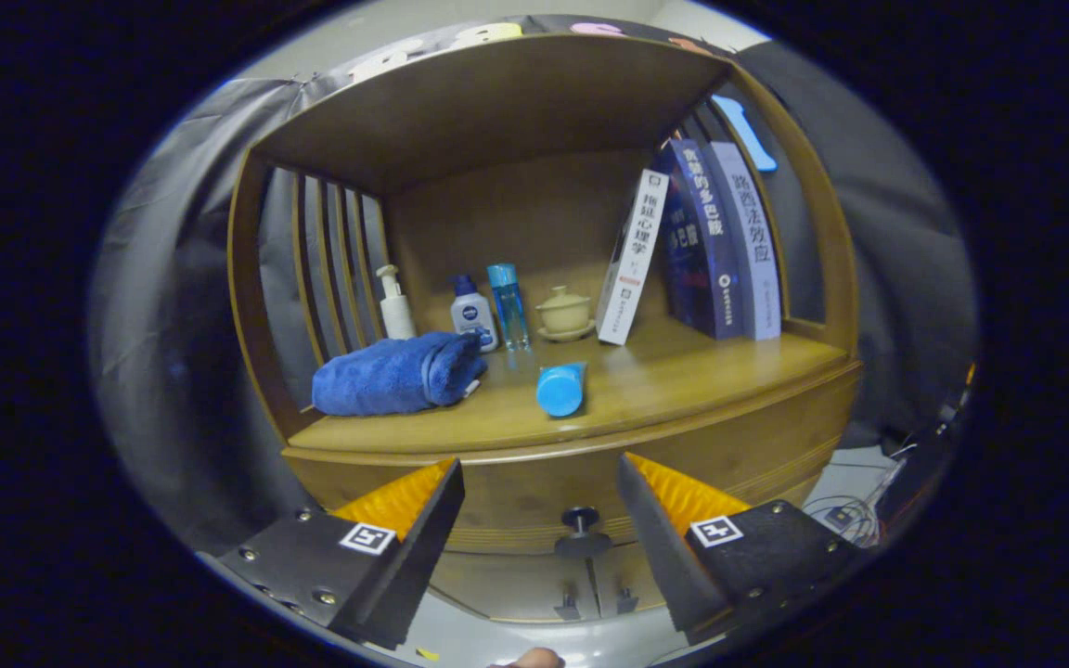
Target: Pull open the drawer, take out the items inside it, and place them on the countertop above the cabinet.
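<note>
Where the wooden cabinet (804, 417) stands against the booth's black cloth wall, its surface (683, 380) sits under a slatted wooden hutch. On that surface lie a rolled blue towel (397, 373) at the left and a blue tube (560, 388) on its side near the front edge. Behind them stand a white pump bottle (395, 304), a white lotion bottle with blue cap (472, 311), a clear blue bottle (508, 304) and a cream lidded teacup on a saucer (564, 313). Three books (711, 246) lean at the right. Cables (845, 515) lie on the floor beside the cabinet.

The drawer (534, 487) below the surface is shut, its front flush, with a dark round knob (581, 531). The claw (542, 482) is spread wide, holding nothing; the knob sits between its fingers, slightly beyond them. Lower cabinet doors (534, 584) are closed.
</note>
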{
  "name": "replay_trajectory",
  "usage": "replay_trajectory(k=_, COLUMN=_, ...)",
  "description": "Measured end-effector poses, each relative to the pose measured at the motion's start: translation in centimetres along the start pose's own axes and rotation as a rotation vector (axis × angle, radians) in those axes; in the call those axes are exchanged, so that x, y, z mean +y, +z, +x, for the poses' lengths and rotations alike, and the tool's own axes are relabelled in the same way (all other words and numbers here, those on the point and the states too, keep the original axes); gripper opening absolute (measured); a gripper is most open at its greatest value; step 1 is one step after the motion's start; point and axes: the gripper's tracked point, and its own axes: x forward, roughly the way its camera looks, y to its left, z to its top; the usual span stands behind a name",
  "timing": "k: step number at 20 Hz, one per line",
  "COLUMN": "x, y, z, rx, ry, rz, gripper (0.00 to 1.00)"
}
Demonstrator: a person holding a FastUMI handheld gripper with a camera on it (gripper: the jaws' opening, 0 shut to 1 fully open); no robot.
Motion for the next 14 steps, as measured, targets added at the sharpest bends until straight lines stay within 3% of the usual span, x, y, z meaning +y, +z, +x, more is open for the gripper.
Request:
replay_trajectory(k=7, x=-0.9, y=5.9, z=-6.9, rx=-0.109, ry=-0.089, rz=-0.082, gripper=0.99)
replay_trajectory(k=14, x=-0.4, y=10.5, z=-13.5, rx=-0.242, ry=-0.109, rz=-0.119, gripper=0.99)
